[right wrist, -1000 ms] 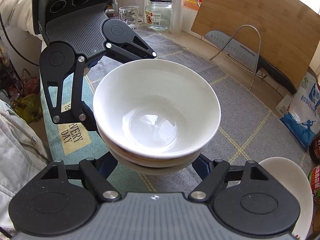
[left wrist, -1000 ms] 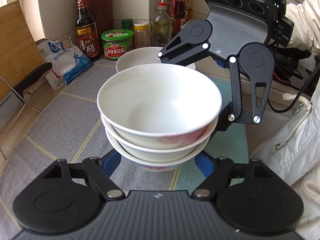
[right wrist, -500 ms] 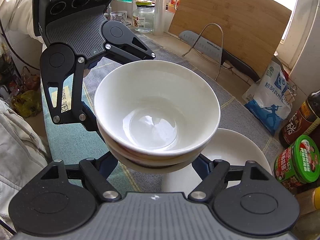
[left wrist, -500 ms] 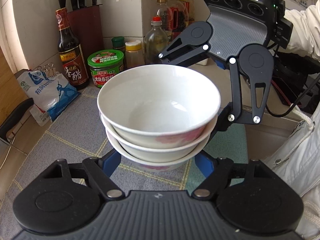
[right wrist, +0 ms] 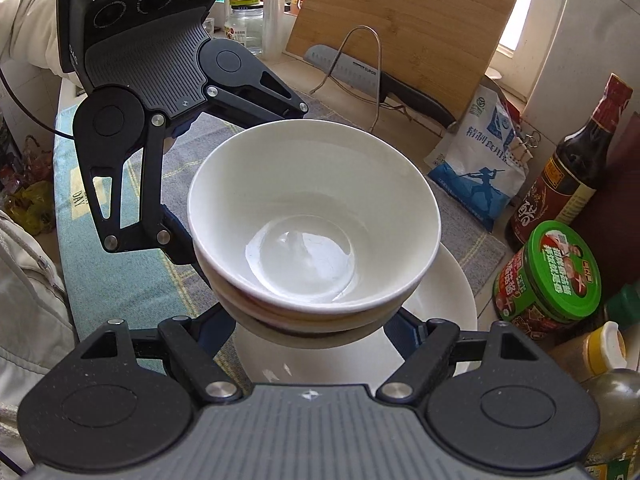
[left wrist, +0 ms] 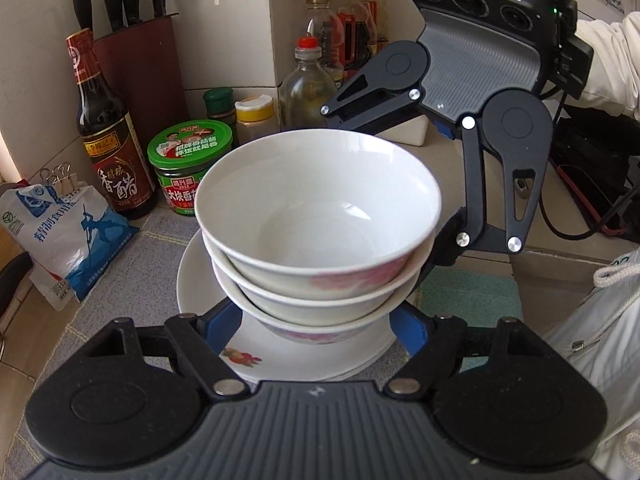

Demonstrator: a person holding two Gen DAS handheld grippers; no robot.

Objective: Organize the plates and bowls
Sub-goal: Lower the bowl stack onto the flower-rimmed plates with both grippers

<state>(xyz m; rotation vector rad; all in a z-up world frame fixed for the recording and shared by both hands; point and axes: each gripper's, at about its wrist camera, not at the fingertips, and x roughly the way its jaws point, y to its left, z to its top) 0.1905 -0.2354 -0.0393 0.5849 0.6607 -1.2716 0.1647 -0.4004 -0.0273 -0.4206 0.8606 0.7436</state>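
Nearest, in the left wrist view: left gripper [left wrist: 318, 320], blue pads clamped from both sides on the lowest bowl of a stack of bowls [left wrist: 318, 240]. Three bowls nested, white, glossy, pink flower print on the outer walls; top bowl empty. Held in the air above a stack of plates [left wrist: 248, 356], not touching it. Plates white, a small fruit print near the near rim, resting on a grey checked mat [left wrist: 160, 232]; number of plates hard to tell, most of them hidden under the bowls.

From the opposite side: right gripper [right wrist: 310, 332], pads likewise pressed against the bottom bowl; contact itself hidden under the bowl walls in both views. Right gripper seen across the stack in the left view, left gripper across it in the right view; a pale sleeve [left wrist: 612, 60] cut off at the frame edge.

Just behind the plates: green-lidded jar [left wrist: 190, 164], dark contents, partly hidden by the bowls. Beside it a dark vinegar bottle [left wrist: 106, 132] and a blue-and-white salt bag [left wrist: 64, 236], clipped shut.

Farther back: small spice jars, a clear bottle with a red cap [left wrist: 308, 80], more bottles against the tiled wall, contents hard to make out. Knife block [left wrist: 140, 72] with handles sticking up. In the right view, a bamboo cutting board [right wrist: 404, 28] leaning upright, a cleaver [right wrist: 376, 80] on a wire stand before it.
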